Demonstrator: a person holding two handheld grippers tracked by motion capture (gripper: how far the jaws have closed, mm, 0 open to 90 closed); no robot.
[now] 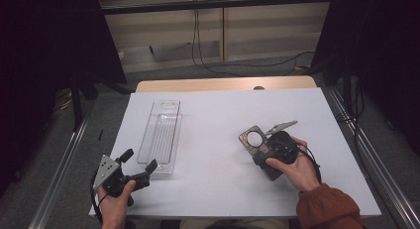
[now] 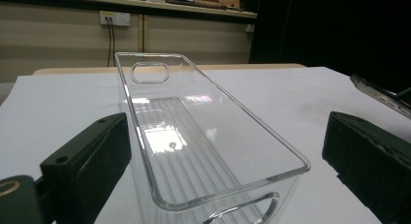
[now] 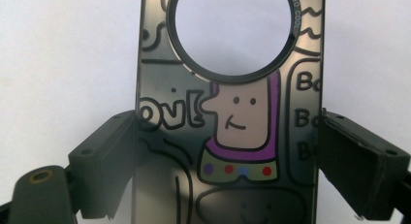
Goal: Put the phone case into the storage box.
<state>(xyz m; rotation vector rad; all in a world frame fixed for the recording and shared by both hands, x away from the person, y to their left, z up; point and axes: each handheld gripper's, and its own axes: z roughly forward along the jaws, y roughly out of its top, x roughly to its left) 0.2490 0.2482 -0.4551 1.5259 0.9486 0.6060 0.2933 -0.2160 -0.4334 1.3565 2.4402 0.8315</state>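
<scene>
Though dim, white-covered table [image 1: 218, 115]

"SO COOL" on phone case [image 3: 228, 136] ring

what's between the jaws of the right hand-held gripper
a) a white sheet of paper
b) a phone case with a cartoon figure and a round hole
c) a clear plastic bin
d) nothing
b: in the right gripper view the phone case with its cartoon figure and round camera hole fills the gap between the two black jaws of the right hand-held gripper, which close on its edges.
</scene>
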